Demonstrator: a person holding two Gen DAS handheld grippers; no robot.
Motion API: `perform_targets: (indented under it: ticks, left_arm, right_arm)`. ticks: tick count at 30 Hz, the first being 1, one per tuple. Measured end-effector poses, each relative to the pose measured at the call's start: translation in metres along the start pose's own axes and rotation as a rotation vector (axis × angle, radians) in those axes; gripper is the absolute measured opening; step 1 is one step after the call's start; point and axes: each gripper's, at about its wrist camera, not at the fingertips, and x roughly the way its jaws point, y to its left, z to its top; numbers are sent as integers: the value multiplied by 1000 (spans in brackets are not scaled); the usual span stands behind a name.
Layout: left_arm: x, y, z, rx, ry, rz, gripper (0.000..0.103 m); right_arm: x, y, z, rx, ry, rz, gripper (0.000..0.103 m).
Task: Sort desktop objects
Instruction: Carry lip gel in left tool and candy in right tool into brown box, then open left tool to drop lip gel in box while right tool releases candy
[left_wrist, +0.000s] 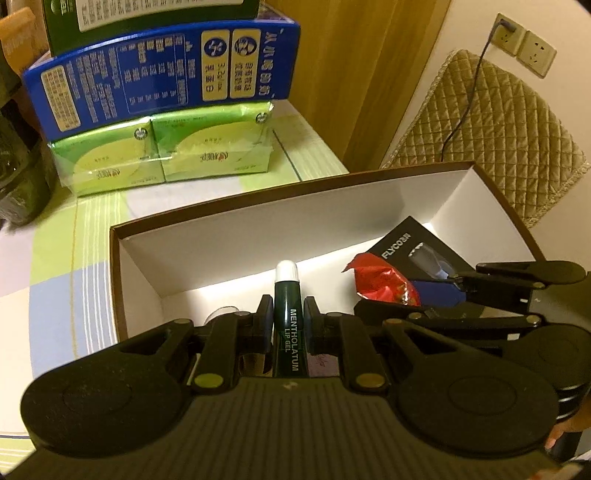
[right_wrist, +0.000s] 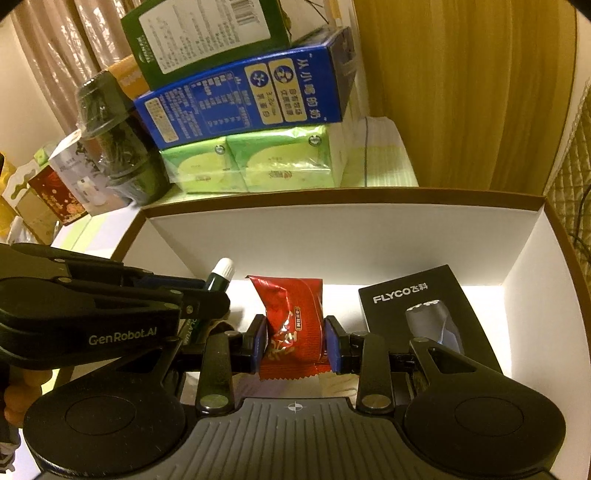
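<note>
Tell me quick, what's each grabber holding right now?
Left gripper: closed on the lip gel tube.
Right gripper: closed on the red snack packet.

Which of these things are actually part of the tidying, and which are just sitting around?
Part of the job:
- lip gel tube, clamped in the left gripper
- red snack packet, clamped in the right gripper
- open box
- black shaver box, lying inside it

Lying about:
- blue carton
- green tissue packs
- wall sockets
</note>
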Motion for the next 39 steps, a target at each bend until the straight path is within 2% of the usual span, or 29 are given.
perform_targets:
  ticks: [11,19,24,26,28,31,33,34,36,39]
  left_arm:
    - [12,7,3,-13,14,1,13]
    - [5,9,5,4,2,28,22]
    - [-1,11,5,-1,-7,45,30]
    - [-4,12,5,-4,-12,49,34]
    - [-9,12,5,-6,-15,57,34]
    - [-18,12,3,-4,-27,70,39]
    - [-26,12,1,-2,-38,85,51]
    - [-30,11,0,2,-45,92,53]
    - [-39,9,-3,11,-58,100,63]
    - [-53,6,-8,22,-81,109,68]
  right_arm:
    - [8,-3,2,6,11,8,31]
    - [12,0,3,2,9,15,31]
    - [9,1,3,-6,-26,25,31]
    - [7,1,3,-4,-32,23,37]
    - [1,-1,1,1,-47,19,52]
    - [-11,-3,-3,11,-71,31,68]
    - [-20,-4,-6,12,-87,34,78]
    - [-24,-4,-8,11,-96,32,82]
    - [-33,-3,-12,10,-110,27,86]
    - [-46,-1,-18,12,-131,23,96]
